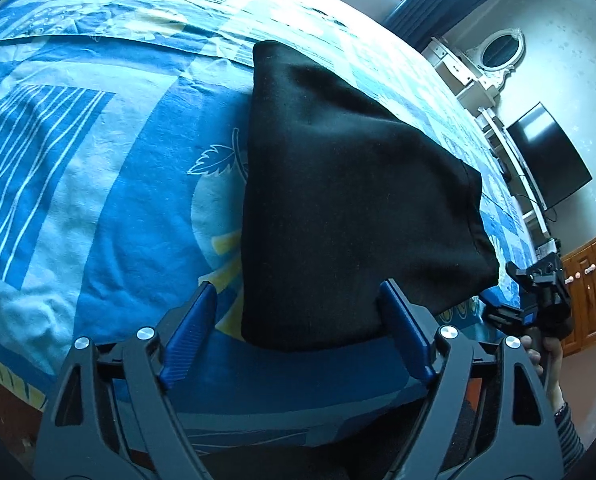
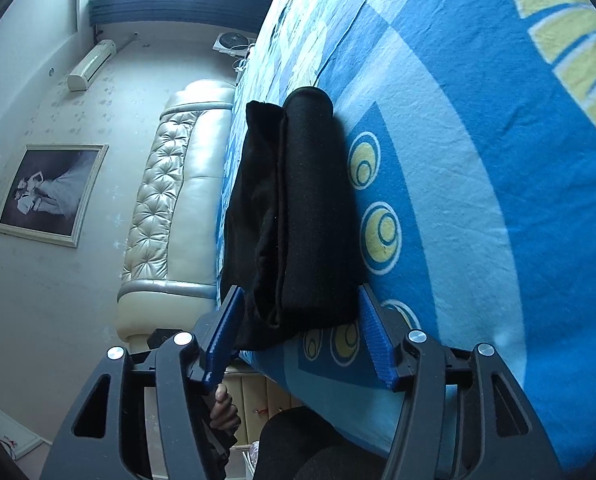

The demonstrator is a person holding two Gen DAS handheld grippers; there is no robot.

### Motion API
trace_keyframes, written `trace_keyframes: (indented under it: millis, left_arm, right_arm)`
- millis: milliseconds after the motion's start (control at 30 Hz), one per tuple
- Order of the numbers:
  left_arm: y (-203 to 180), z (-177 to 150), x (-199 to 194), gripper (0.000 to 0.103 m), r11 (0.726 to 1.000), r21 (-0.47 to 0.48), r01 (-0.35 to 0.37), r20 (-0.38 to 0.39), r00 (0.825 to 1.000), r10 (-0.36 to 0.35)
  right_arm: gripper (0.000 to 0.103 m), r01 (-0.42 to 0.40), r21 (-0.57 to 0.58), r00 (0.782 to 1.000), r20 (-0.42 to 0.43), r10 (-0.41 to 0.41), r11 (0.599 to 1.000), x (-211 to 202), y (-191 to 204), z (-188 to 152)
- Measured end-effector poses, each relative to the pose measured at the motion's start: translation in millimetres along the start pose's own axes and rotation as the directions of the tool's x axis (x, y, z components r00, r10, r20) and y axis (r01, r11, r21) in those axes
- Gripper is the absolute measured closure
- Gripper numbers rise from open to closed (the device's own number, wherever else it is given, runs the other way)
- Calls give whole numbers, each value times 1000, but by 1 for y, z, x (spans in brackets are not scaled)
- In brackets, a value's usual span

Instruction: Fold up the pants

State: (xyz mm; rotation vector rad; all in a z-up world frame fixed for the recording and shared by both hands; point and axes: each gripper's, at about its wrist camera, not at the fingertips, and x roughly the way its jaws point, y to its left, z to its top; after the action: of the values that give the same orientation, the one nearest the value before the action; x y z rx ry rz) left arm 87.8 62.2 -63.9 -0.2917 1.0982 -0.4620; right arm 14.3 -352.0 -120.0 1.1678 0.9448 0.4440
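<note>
Black pants (image 1: 350, 200) lie folded in a thick stack on the blue patterned bedsheet (image 1: 98, 152). My left gripper (image 1: 298, 296) is open, its blue pads on either side of the stack's near edge. In the right wrist view the folded pants (image 2: 298, 216) show several layers from the side. My right gripper (image 2: 300, 304) is open with its pads (image 2: 374, 336) straddling the stack's end. The right gripper also shows in the left wrist view (image 1: 534, 292), at the stack's right corner.
The bed edge runs just under both grippers. A cream tufted headboard (image 2: 170, 200) stands beyond the pants. A white dresser with an oval mirror (image 1: 498, 52), a dark TV (image 1: 550, 156) and a wooden cabinet (image 1: 590, 280) stand past the bed's right side.
</note>
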Motion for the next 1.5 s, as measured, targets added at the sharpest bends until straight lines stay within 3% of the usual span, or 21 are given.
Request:
trace_keyframes:
  millis: [233,367,567,833,1033,1233,1333,1500]
  left_arm:
    - [-14,-10,-13,20,997,14,-70,9,998,70]
    - [-28,-20,-23,20,991,47,-121,28,992,120]
    - [-45,-32,-37,20,975,66,-211,85,975,205]
    - [-66,-49,-56,13,944,135,-301,174,945,276]
    - [-71,-55,-69,8,938,112,-328,215,929,299]
    - [-77,-58,-71,8,916,127,-380,253,906,340]
    - [-79,-59,-70,8,915,131,-382,250,906,343]
    - [-81,-60,-65,7,922,131,-363,241,914,326]
  right_arm:
    - [37,44,-2,999,15,-44,999,-7,6,-7]
    - [32,118,-36,993,11,-117,992,-5,14,-15]
    - [27,226,-96,974,-1,-227,969,-5,24,-29]
    - [26,287,-83,958,34,-285,954,-12,27,-38]
    - [26,415,-188,910,100,-403,890,-8,50,-48]
    - [23,564,-333,826,231,-515,756,-1,79,-65]
    - [22,614,-393,789,267,-554,684,8,89,-73]
    - [22,657,-437,751,314,-580,614,14,96,-87]
